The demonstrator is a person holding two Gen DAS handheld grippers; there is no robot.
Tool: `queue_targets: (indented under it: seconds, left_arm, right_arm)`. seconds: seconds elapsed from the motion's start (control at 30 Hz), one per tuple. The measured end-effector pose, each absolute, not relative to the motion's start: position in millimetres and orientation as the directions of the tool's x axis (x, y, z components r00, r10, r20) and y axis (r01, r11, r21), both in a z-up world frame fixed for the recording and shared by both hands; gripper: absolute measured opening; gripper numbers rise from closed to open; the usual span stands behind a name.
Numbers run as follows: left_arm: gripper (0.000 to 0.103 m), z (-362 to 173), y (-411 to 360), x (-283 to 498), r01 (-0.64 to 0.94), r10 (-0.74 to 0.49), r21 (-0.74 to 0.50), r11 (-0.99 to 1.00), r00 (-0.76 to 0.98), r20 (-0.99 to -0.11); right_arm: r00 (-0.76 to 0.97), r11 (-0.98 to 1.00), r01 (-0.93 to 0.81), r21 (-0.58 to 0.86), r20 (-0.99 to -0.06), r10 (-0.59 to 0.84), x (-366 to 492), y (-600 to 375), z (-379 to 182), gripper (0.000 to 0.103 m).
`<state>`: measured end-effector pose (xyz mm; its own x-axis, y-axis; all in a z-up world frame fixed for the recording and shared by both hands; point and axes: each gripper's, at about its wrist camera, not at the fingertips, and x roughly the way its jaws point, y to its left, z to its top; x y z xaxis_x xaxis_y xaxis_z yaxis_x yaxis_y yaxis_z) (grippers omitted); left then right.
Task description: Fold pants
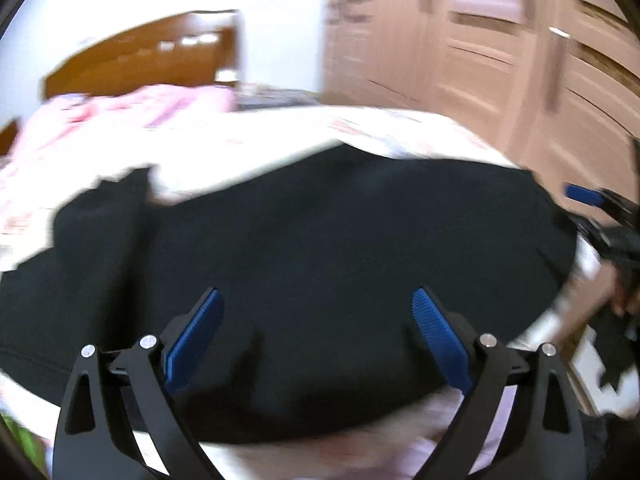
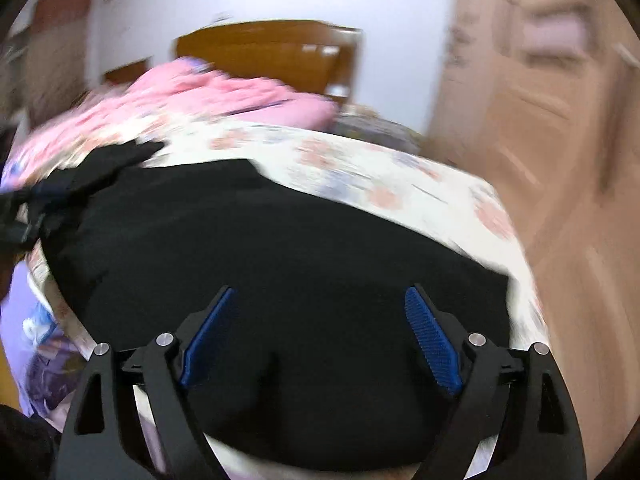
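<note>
Behind the bed stand a white wall, a brown headboard and wooden wardrobe doors on the right. Black pants lie spread over the flowered sheet, and a pink blanket is piled at the far side. Both views are blurred. Left gripper hangs over the near part of the pants, fingers spread wide, holding nothing. Right gripper is also spread wide above the cloth.

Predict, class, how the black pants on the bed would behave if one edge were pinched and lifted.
The black pants would probably sag and drape, not hold shape: they follow the bed's curve. They look thin, so likely light. The rumpled part at the far left suggests they bunch easily when pushed.
</note>
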<state>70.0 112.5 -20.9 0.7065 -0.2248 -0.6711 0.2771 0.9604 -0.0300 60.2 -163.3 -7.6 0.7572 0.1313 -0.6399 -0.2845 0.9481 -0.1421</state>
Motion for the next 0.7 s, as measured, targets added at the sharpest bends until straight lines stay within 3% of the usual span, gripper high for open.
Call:
queue_targets:
  seconds: [0.1,0.23,0.3,0.4,0.47,0.5,0.57,0.6,0.63,0.7]
  left_arm:
    - [0.1,-13.1,168.3,114.5,0.147,-0.115,-0.02,0.989,0.674,-0.729]
    - [0.099,-23.4,214.1,163.3,0.06,-0.086,-0.062,0.996,0.59,-0.803]
    - [0.099,-26.7,221.0,180.9,0.063,-0.098,-0.075,0.995,0.572,-0.815]
    - [0.098,-40.2,217.3,208.9,0.062,-0.018,0.018,0.998,0.542,-0.84]
    - [0.092,-51.9,222.0,214.5,0.078,-0.008,0.039,0.996,0.522,-0.853]
    - [0.084,-54.5,219.2,215.8,0.084,0.01,0.063,0.994,0.523,-0.852]
    - [0.049,-55.5,218.3,211.4,0.078,0.054,0.115,0.99,0.545,-0.836]
    - [0.017,-51.9,221.7,206.8,0.059,0.074,0.13,0.99,0.569,-0.819]
    - [0.006,-39.4,233.8,194.4,0.055,0.003,0.048,0.997,0.622,-0.783]
    - [0.006,-19.0,259.6,168.0,-0.035,-0.008,-0.045,0.998,0.701,-0.713]
  right_arm:
    - [0.693,0.887,-0.443,-0.131,-0.677,0.246,100.6,-106.0,-16.6,0.084]
    - [0.584,0.83,-0.555,-0.061,-0.739,0.337,148.7,-45.6,-35.6,0.084]
    - [0.549,0.816,-0.577,-0.042,-0.759,0.349,168.1,-20.3,-45.7,0.085]
    - [0.53,0.82,-0.57,-0.053,-0.786,0.318,175.8,-0.3,-60.8,0.086]
    - [0.494,0.828,-0.56,-0.026,-0.813,0.308,185.8,-2.0,-67.3,0.086]
    - [0.493,0.832,-0.554,0.002,-0.804,0.331,186.7,-7.2,-65.1,0.086]
    - [0.488,0.861,-0.505,0.063,-0.802,0.345,195.9,-20.7,-65.6,0.087]
    - [0.482,0.863,-0.496,0.095,-0.797,0.364,198.5,-26.2,-65.5,0.087]
    - [0.481,0.862,-0.496,0.107,-0.793,0.375,199.4,-25.5,-65.2,0.087]
    - [0.486,0.863,-0.497,0.087,-0.797,0.36,198.1,-23.6,-66.4,0.087]
